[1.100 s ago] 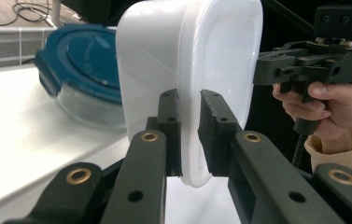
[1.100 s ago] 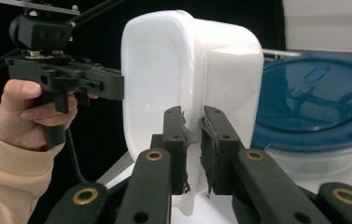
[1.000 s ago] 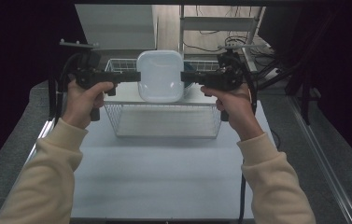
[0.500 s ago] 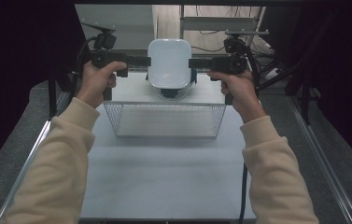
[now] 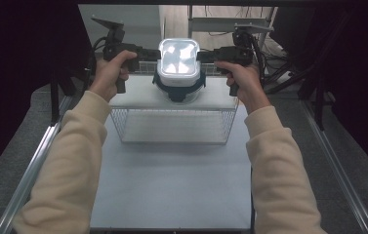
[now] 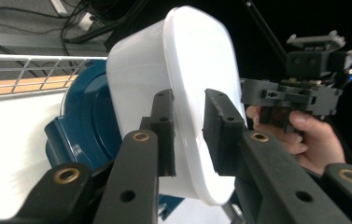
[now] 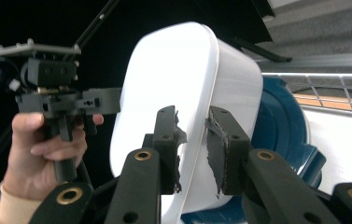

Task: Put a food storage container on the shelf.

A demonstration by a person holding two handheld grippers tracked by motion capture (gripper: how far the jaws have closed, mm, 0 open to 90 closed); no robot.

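A white bowl [image 5: 178, 57] sits on a dark blue lid [image 5: 178, 87] behind a white wire basket [image 5: 174, 125].

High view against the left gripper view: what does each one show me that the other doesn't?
High view: both cream sleeves, the whole wire basket and the pale table, seen from above. Left gripper view: close up, the left gripper with its fingers either side of the white tub's wall; they have just been opening. Both: the tub tilted against a dark blue piece, and the right gripper in the person's hand at the tub's other side.
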